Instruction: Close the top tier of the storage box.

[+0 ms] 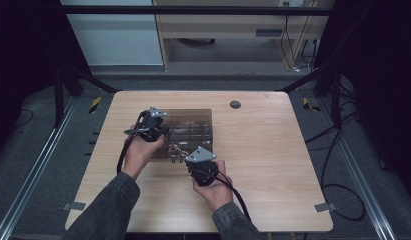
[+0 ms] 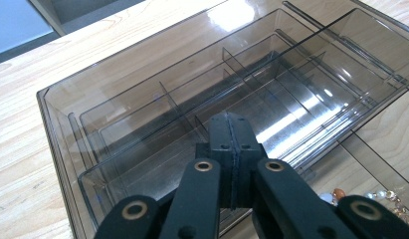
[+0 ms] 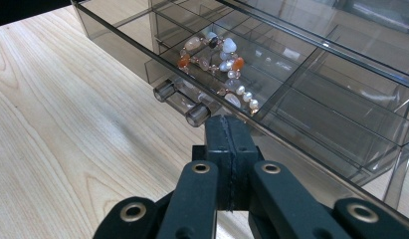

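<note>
Left gripper [image 2: 231, 149]: clenched tight, pads pressed flat together with nothing between them. It sits over the left part of the box [image 1: 193, 120], and I can't tell if it actually touches the lid.
Right gripper [image 3: 231, 149]: same deal, jaws squeezed shut on nothing. Tip is just at the front wall of the drawer [image 3: 311, 124], right beside the handle [image 3: 184, 102]; contact is too close to call.
Box: smoky clear plastic organizer, middle of the table [image 1: 273, 150], a bit left of centre, with divided compartments under the top.
Drawer: pulled out on the near side, toward the person.
Beads [image 3: 219, 62]: a string of white, orange and clear ones lying in the drawer compartment just behind the handle.
</note>
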A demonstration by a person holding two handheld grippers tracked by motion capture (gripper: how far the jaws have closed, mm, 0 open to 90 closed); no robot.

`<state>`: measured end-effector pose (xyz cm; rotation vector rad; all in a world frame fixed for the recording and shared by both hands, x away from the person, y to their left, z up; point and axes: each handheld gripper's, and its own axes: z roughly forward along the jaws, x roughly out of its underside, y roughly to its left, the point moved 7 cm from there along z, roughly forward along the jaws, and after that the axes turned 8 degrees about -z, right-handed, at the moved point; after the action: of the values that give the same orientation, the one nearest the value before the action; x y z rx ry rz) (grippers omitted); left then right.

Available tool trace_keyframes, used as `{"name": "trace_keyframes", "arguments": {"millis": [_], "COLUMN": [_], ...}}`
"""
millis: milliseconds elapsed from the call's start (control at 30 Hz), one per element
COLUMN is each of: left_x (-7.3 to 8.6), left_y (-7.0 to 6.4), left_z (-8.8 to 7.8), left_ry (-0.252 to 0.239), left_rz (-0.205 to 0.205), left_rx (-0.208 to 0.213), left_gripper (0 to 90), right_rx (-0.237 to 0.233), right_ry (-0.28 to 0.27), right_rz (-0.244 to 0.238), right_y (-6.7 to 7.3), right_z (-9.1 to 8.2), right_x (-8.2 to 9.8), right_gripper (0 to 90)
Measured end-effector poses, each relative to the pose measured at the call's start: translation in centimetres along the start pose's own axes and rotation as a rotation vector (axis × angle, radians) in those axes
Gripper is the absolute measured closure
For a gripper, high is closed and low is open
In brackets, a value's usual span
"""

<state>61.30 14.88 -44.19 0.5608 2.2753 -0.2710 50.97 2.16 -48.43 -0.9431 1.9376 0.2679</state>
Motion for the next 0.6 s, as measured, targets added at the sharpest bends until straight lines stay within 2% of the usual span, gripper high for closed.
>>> {"name": "trace_keyframes", "arguments": {"millis": [600], "left_x": [0.01], "left_y": [0.05], "left_z": [0.01], "left_ry": [-0.003], "left_rz": [0.0], "left_rx": [0.004], "left_gripper": [89.8], "right_rx": [-0.002], "right_ry": [0.008], "right_rz": [0.015], "right_y": [-0.54], "right_z": [0.57], "right_x": [-0.12], "right_gripper": [90.0]}}
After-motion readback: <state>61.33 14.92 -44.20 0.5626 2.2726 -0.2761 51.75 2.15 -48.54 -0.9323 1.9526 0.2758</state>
